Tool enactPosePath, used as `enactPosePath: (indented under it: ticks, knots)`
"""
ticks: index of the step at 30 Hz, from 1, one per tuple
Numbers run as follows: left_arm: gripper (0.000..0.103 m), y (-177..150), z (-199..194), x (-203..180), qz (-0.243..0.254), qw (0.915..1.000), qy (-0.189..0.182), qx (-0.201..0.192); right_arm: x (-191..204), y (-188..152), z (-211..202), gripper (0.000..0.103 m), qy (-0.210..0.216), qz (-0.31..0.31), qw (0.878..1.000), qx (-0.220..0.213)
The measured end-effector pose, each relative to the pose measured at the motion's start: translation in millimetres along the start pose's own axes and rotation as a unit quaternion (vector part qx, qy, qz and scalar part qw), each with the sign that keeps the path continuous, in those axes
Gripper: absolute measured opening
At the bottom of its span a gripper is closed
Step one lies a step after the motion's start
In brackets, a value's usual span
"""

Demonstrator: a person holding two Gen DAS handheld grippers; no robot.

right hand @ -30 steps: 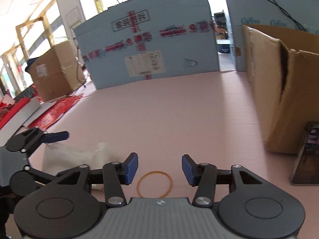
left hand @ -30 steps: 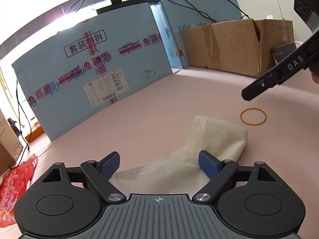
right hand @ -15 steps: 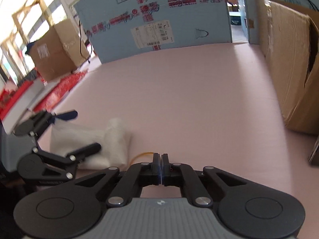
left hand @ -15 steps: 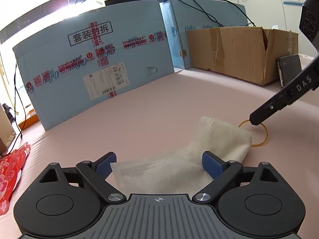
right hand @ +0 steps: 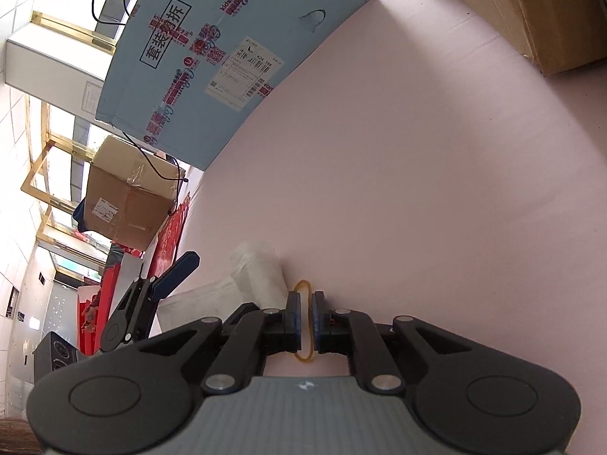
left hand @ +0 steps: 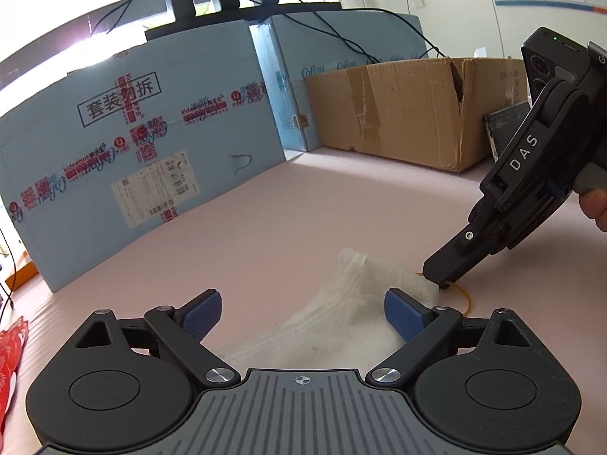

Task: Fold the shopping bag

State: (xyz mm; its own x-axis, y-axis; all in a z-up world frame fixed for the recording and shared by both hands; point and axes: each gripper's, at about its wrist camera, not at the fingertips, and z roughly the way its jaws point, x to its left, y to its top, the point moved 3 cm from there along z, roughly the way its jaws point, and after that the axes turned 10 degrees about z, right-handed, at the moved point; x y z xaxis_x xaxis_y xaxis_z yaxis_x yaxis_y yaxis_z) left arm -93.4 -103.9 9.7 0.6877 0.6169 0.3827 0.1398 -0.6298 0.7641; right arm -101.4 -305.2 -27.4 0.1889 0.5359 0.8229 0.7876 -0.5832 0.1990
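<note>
We held our left gripper (left hand: 301, 313) with its blue pads (left hand: 203, 313) spread wide, nothing pressed between them. The folded white shopping bag (left hand: 341, 326) lay on the pink table surface (left hand: 341, 204) between and just ahead of those pads, its crumpled far end reaching past the right pad. Our right gripper (right hand: 306, 316) came in from the right of that end, its tip down at the table just beside the bag's corner. Its jaws had just been easing apart by a sliver after closing, and they stood almost together with a narrow gap. A yellow rubber band (right hand: 303, 322) ran through that gap on edge, one loop showing ahead of the fingertips and the other behind them; we could not tell whether the pads actually pinched it. From the right wrist view the bag (right hand: 258, 276) sat just left of the fingertips, touching or nearly touching the band. Beyond the fingers stood a pale blue carton (left hand: 144, 144) and a brown cardboard box (left hand: 402, 110). A fingertip (left hand: 595, 204) of the person's hand showed at the right gripper's handle.
</note>
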Motion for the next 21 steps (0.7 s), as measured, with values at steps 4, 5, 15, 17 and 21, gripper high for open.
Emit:
enactPosePath:
  ticks: [4, 5, 15, 17, 21]
  knots:
    - [0.095, 2, -1, -1, 0.003, 1.0, -0.001, -0.002, -8, 1, 0, 0.003, 0.022, 0.036, 0.999, 0.006]
    - [0.095, 2, -2, -1, 0.003, 1.0, -0.002, -0.004, -12, 1, 0, 0.002, 0.038, 0.058, 0.998, 0.011]
    - [0.095, 6, -1, -10, 0.025, 0.9994, -0.023, -0.005, -11, 4, 9, 0.002, 0.095, 0.112, 0.988, 0.039]
    - [0.095, 7, 0, -12, 0.027, 0.9991, -0.032, -0.003, 2, 7, 14, 0.002, 0.085, 0.08, 0.992, 0.05]
    - [0.096, 4, 8, -17, 0.02, 0.9974, -0.068, 0.018, 31, 20, 35, 0.002, 0.04, -0.006, 0.997, 0.072]
